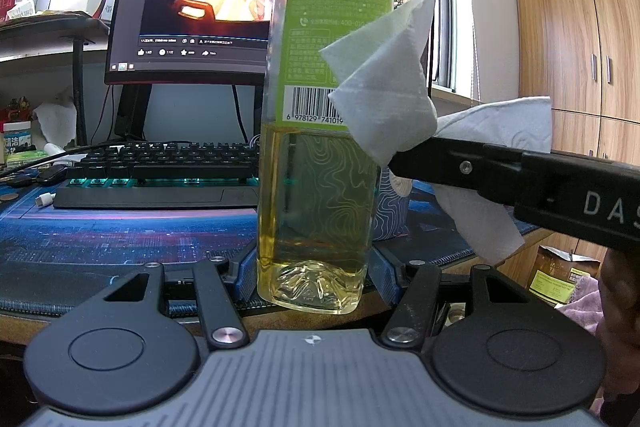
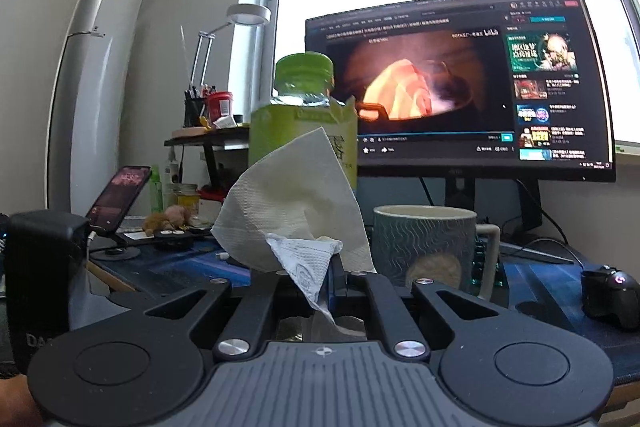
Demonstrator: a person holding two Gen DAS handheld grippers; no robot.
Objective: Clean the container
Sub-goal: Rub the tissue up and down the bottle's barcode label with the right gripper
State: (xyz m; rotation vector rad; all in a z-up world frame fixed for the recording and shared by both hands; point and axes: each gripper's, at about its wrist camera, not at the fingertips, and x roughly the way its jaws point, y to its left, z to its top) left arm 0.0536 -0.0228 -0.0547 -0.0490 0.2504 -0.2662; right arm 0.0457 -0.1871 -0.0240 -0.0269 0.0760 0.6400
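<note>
bottle (image 1: 320,131): clear plastic, green cap, green label with barcode, partly filled with yellow-green liquid. stands upright, clamped near its base between the blue pads of the left gripper (image 1: 316,275), above the near edge of the desk mat (image 1: 120,239). also seen past the tissue in the right wrist view (image 2: 296,115).

tissue (image 1: 384,95): white paper, crumpled, pinched in the right gripper (image 2: 332,275), whose jaws are pressed together on it. in the left wrist view the right gripper (image 1: 400,163) enters from the right side and the tissue's free corner lies against the bottle's label, just beside the barcode. in the right wrist view the tissue (image 2: 296,203) fans up in front of the bottle.

mug (image 2: 428,251): blue-grey wavy pattern, pale handle, on the desk mat behind the bottle and to the right of the tissue.

monitor (image 2: 460,87): lit, showing a video page, at the back of the desk.

keyboard (image 1: 160,171): black, backlit keys, in front of the monitor.

mouse (image 2: 612,291): black, on the mat at far right.

phone (image 2: 120,195): propped on a stand, left of the bottle.
</note>
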